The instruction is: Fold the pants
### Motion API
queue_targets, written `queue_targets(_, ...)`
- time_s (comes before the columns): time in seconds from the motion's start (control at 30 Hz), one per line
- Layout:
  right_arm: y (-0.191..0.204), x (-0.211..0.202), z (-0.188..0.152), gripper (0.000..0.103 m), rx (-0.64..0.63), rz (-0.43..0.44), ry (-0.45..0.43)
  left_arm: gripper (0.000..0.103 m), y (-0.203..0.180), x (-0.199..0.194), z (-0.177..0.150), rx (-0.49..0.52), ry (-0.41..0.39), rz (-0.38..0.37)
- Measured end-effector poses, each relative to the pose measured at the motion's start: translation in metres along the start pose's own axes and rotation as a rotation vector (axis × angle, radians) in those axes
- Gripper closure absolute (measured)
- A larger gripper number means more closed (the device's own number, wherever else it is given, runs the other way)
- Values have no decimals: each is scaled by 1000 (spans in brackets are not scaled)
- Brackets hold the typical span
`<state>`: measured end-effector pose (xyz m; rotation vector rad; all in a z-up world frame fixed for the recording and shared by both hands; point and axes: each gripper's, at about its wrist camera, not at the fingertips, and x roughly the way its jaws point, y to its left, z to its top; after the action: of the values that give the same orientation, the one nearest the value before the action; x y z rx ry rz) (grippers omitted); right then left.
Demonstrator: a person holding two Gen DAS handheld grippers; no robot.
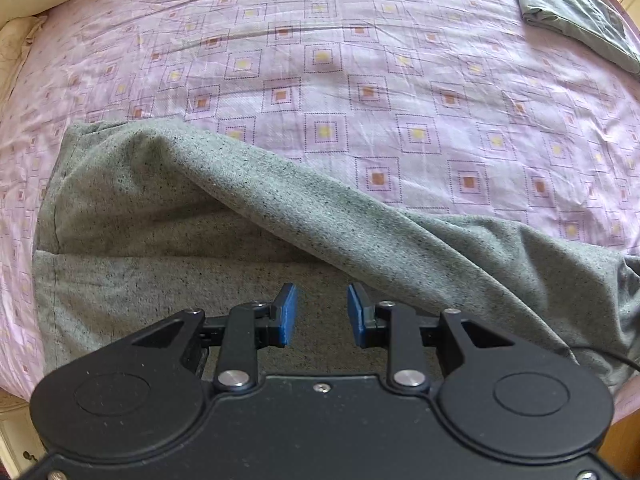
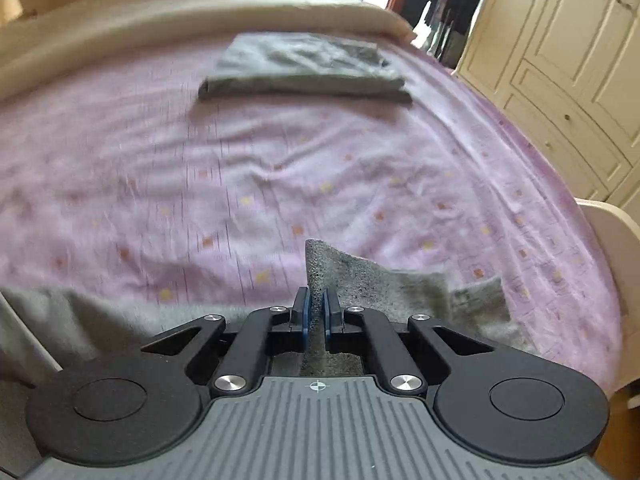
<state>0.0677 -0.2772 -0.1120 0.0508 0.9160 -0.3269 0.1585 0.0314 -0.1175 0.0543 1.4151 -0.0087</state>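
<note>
Grey speckled pants (image 1: 168, 216) lie on the pink patterned bed sheet (image 1: 320, 60), one leg draped diagonally over the other toward the right. My left gripper (image 1: 322, 312) is open and empty, its blue pads (image 1: 289, 312) just above the lower flat leg. My right gripper (image 2: 316, 310) is shut on an edge of the grey pants (image 2: 360, 280), with a fold of cloth sticking up between the blue pads and lifted off the sheet (image 2: 280, 160). The right wrist view is motion-blurred.
A folded grey garment (image 2: 304, 68) lies at the far side of the bed; it also shows in the left wrist view (image 1: 580, 12) at top right. A cream blanket (image 2: 200, 12) lines the far edge. Cream wardrobe doors (image 2: 560, 60) stand to the right.
</note>
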Motion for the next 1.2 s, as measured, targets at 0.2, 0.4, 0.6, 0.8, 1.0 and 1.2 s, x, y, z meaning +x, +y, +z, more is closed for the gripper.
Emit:
queue_targets(0.2,-59,-82,46,96,188,94,-279,65,-2,-11,-1,-16,-33,2)
queue_targets(0.4,-145,-59,-15,98,429,-104,-163,65,-17,-24,-24,-35,-37,12)
queue_targets(0.6,-186,3,-85,97,584,-163,131,64,-33,-44,-52,-7,-55,50)
queue_targets(0.8,-170,-2,-76,83,553,44,-10,51,-33,-56,-70,-67,-80,90)
queue_targets(1.0,-166,42,-66,73,672,154,12,50,-33,-70,-89,-128,-97,120)
queue_targets(1.2,-155,66,-63,73,682,157,118,50,-27,-71,-103,-182,-84,161)
